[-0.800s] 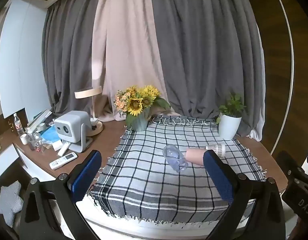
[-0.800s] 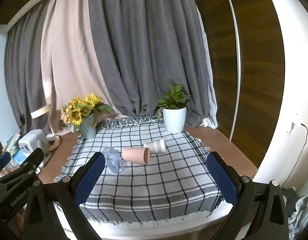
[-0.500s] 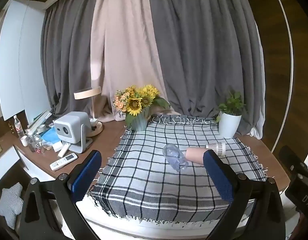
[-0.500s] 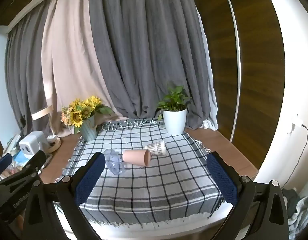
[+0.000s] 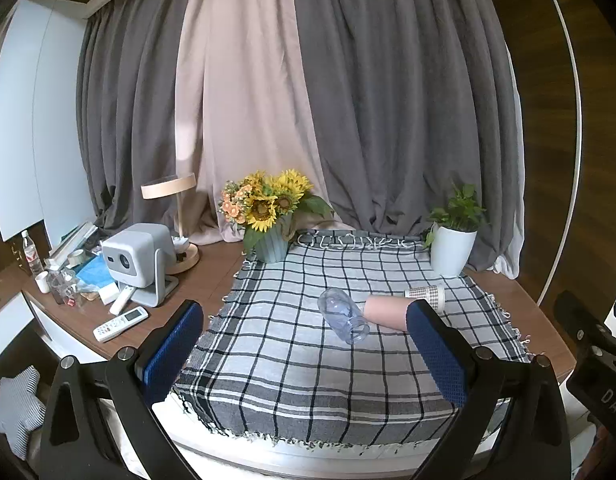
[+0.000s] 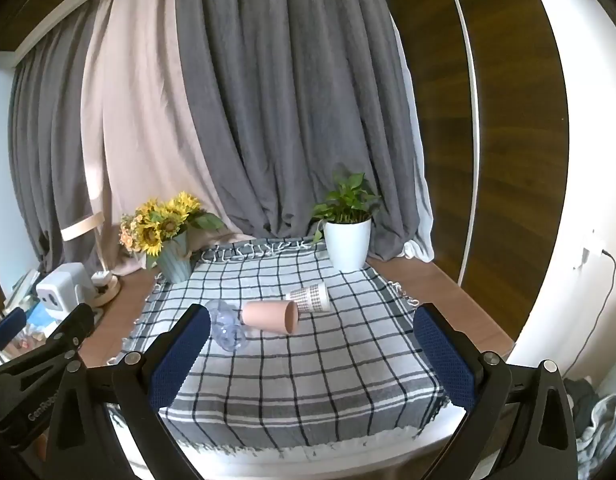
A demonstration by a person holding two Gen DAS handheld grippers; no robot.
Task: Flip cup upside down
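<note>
Pink cup [image 6: 270, 317] lying on its side mid checked tablecloth [image 6: 308, 372], between clear cup [image 6: 226, 330] and patterned paper cup [image 6: 309, 297], well ahead of right gripper [image 6: 309, 358] and left gripper [image 5: 308, 356], both spread wide, holding nothing

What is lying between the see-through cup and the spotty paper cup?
The pink cup lies on its side between the clear cup and the patterned paper cup; the right wrist view shows it best.

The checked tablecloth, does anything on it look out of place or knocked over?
Yes. Three cups lie on their sides in the middle of the checked tablecloth: a clear plastic cup, a pink cup and a patterned paper cup. None stands on its base or rim. Nothing looks spilled.
</note>
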